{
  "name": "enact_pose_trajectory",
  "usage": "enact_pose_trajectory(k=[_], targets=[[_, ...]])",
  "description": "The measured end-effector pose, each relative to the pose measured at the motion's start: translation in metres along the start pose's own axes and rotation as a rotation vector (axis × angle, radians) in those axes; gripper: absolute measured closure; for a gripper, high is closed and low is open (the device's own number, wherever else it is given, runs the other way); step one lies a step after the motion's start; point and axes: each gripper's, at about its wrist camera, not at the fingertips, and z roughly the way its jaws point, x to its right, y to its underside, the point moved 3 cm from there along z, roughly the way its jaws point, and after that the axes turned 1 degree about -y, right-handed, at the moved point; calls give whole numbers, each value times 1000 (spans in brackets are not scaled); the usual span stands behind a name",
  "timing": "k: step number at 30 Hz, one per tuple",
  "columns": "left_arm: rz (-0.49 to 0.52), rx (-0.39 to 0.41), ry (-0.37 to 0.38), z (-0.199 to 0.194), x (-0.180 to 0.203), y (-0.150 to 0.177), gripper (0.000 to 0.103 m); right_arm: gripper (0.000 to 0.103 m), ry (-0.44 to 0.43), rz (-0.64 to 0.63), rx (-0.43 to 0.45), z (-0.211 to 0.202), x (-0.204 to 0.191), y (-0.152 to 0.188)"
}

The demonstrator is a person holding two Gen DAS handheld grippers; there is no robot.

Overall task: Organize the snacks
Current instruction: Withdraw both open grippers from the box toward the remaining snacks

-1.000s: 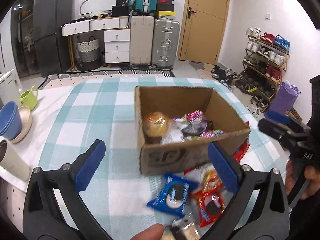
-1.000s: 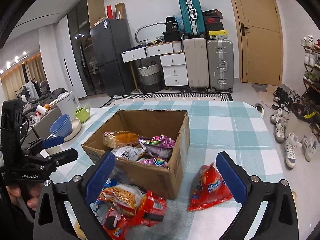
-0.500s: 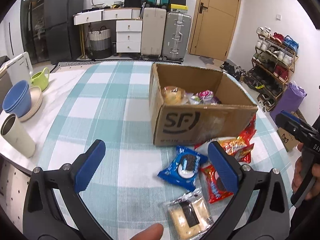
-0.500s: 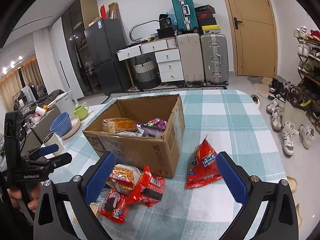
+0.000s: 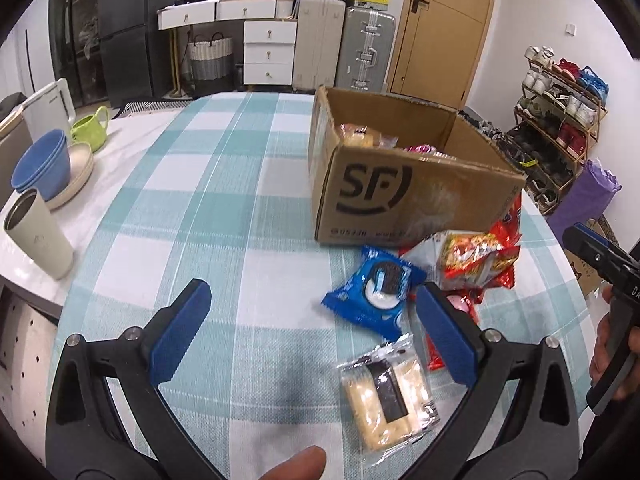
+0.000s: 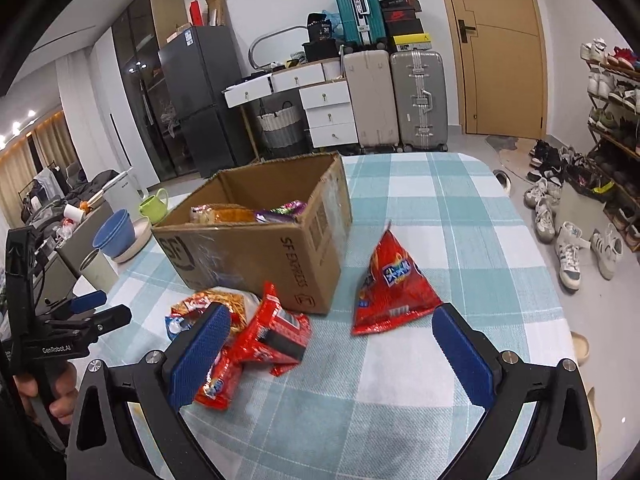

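Observation:
A cardboard box [image 5: 404,196] [image 6: 256,256] with several snacks inside stands on the checked tablecloth. In front of it lie a blue cookie pack [image 5: 376,294], a clear cracker pack [image 5: 386,390], a noodle bag [image 5: 468,258] [image 6: 224,304] and red packets [image 6: 272,336]. A red triangular chip bag [image 6: 390,284] stands right of the box. My left gripper [image 5: 312,334] is open above the cloth, the blue pack just inside its right finger. My right gripper [image 6: 330,354] is open, low over the table, with the red packets by its left finger and the chip bag ahead.
At the table's left edge stand a cream tumbler [image 5: 38,234], stacked blue bowls [image 5: 40,164] and a green watering can [image 5: 90,128]. A shoe rack [image 5: 560,120] and loose shoes [image 6: 568,248] are off the right side. Suitcases and drawers line the far wall.
Both grippers pulled back and dropped lower, away from the box. More of the loose snacks in front of the box have come into view. Both stayed open.

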Motion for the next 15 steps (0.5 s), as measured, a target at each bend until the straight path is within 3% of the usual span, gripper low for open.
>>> enact_pose_trajectory(k=[15], targets=[[21, -124, 25, 31, 8, 34, 1, 1, 42, 22, -63, 16, 20, 8]])
